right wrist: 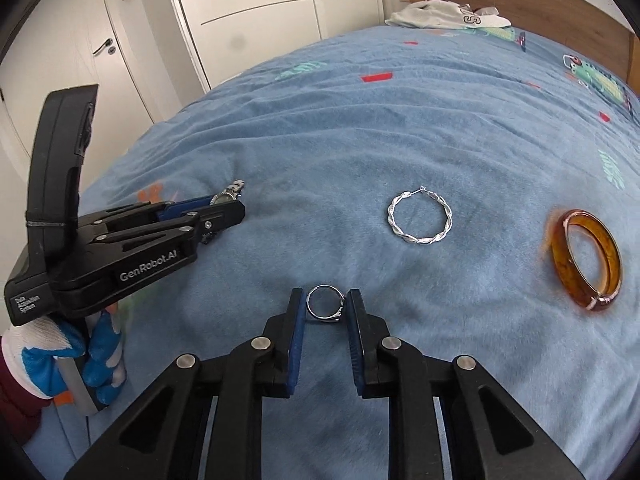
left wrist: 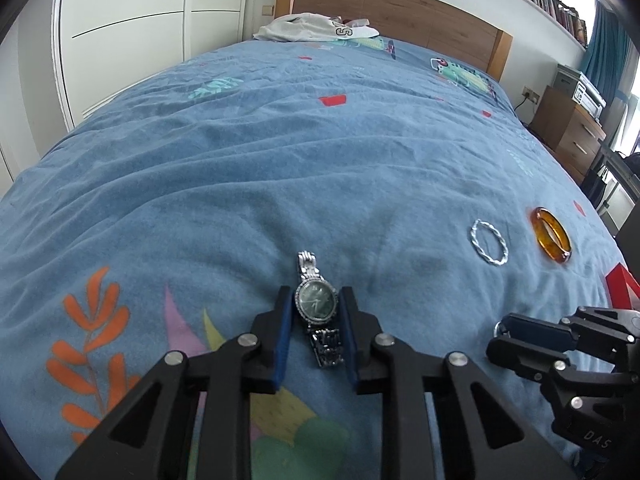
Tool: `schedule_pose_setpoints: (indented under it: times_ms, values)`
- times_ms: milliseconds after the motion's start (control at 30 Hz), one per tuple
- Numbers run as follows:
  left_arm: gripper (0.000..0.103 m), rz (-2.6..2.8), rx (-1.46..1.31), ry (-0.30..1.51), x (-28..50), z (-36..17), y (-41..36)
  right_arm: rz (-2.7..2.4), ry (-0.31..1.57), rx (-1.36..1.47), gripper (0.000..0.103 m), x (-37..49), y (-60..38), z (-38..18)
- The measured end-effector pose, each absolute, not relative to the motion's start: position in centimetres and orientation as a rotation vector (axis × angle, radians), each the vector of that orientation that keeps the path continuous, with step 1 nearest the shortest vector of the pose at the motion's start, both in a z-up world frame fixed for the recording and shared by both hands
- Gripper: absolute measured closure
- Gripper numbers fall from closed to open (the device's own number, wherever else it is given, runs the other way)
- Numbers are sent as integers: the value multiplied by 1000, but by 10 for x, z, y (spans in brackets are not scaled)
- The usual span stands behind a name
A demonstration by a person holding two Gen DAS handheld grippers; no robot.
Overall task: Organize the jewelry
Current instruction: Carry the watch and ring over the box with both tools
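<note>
A silver watch [left wrist: 316, 301] with a dark dial lies on the blue bedspread [left wrist: 280, 160]. My left gripper [left wrist: 315, 292] is shut on the watch, its blue pads against both sides of the case; this grip also shows in the right wrist view [right wrist: 234, 210]. A small silver ring [right wrist: 326, 317] stands between the pads of my right gripper [right wrist: 325, 300], which press on it. To the right, a twisted silver hoop [right wrist: 420, 240] and an amber bangle [right wrist: 560, 264] lie loose on the cover.
A white garment [left wrist: 316, 28] lies by the wooden headboard [left wrist: 400, 4]. A wooden nightstand [left wrist: 568, 132] stands past the bed's right edge, white wardrobe doors [left wrist: 132, 28] to the left. A gloved hand [right wrist: 92, 360] holds the left gripper.
</note>
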State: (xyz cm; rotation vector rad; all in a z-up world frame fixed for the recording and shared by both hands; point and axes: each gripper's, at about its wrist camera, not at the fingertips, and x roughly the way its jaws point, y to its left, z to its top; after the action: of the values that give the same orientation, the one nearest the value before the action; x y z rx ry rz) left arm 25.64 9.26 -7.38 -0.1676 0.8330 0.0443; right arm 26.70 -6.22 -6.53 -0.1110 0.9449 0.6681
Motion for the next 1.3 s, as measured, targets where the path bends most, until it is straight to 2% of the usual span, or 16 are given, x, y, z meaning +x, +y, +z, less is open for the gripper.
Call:
schedule_pose_setpoints:
  times_ms: [400, 767, 1000, 1300]
  values:
    - [82, 2, -155, 819, 208, -43, 64, 635, 908, -61, 83, 221, -92, -27]
    - [82, -70, -88, 814, 152, -2, 6, 511, 843, 17, 83, 157, -169, 19]
    - [82, -202, -19, 810, 142, 19, -81, 376, 814, 49, 83, 122, -259, 35]
    - [82, -441, 49, 830, 151, 18, -216, 191, 866, 73, 83, 101, -383, 17]
